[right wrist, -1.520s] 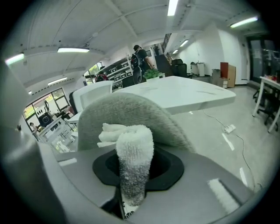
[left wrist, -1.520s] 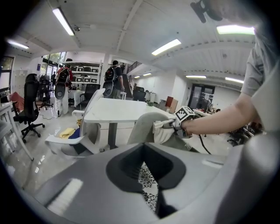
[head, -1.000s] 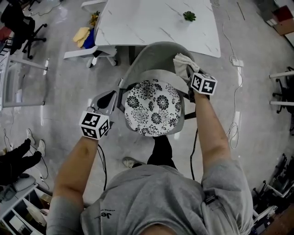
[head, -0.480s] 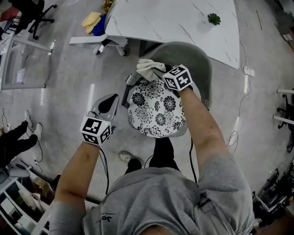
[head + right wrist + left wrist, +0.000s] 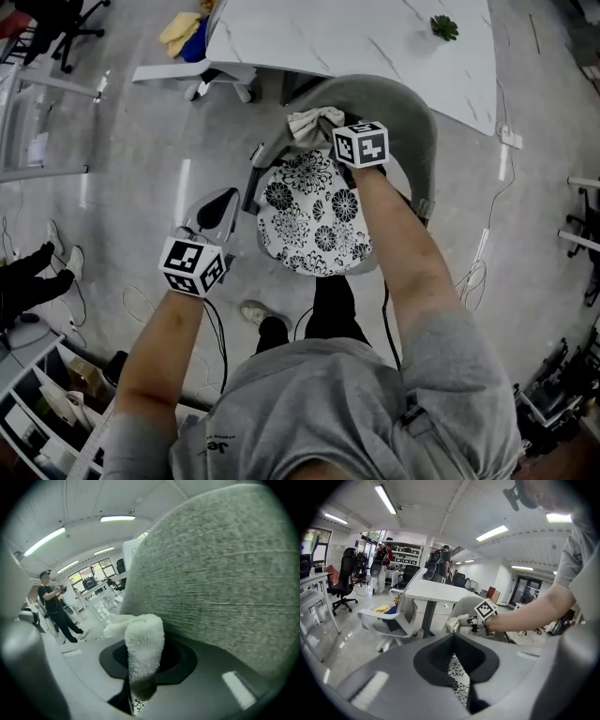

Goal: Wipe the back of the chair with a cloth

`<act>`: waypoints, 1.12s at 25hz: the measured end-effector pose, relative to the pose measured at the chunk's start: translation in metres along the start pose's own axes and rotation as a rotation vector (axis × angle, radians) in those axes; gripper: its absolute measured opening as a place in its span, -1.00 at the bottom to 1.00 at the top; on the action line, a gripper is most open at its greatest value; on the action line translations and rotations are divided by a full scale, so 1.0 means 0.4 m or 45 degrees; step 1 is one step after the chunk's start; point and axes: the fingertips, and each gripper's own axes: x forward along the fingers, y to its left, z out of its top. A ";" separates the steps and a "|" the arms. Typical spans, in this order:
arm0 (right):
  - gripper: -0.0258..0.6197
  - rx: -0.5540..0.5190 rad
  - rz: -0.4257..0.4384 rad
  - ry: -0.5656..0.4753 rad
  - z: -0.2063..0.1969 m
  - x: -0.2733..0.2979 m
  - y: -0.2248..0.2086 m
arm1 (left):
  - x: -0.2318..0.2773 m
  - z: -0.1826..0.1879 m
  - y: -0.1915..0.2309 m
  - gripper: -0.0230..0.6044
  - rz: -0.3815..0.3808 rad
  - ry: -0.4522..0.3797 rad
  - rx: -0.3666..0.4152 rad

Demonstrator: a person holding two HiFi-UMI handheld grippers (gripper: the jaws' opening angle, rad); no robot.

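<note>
A grey chair with a curved back and a black-and-white floral cushion stands below me in the head view. My right gripper is shut on a pale terry cloth, pressed to the inner face of the back at its upper left. In the right gripper view the cloth sticks up from the jaws against the grey fabric. My left gripper hangs shut and empty left of the seat, apart from the chair. Its view shows the cushion through the jaw slit, and the cloth beyond.
A white marble table with a small plant stands just behind the chair. A white office chair holding yellow and blue cloths is at upper left. Cables trail on the floor. A person in black stands far off.
My right gripper has carried the cloth from the right side of the chair back across to its left part. The left gripper has stayed beside the seat.
</note>
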 end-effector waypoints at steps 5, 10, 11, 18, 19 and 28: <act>-0.66 0.200 -0.193 -0.045 -0.016 -0.070 -0.126 | 0.010 0.024 -0.014 -0.76 -0.016 -0.009 0.017; -0.66 0.399 -0.374 -0.124 -0.048 -0.194 -0.248 | 0.020 0.024 -0.053 -0.76 -0.065 0.007 0.056; -0.66 0.426 -0.403 -0.138 -0.056 -0.221 -0.267 | 0.021 0.023 -0.061 -0.76 -0.074 0.011 0.066; -0.67 0.594 -0.569 -0.252 -0.107 -0.395 -0.355 | 0.025 0.047 -0.112 -0.76 -0.151 0.011 0.131; -0.67 0.607 -0.587 -0.262 -0.115 -0.417 -0.361 | 0.021 0.050 -0.117 -0.76 -0.160 0.006 0.139; -0.67 0.673 -0.725 -0.338 -0.156 -0.573 -0.391 | -0.049 0.049 -0.116 -0.76 -0.166 -0.037 0.153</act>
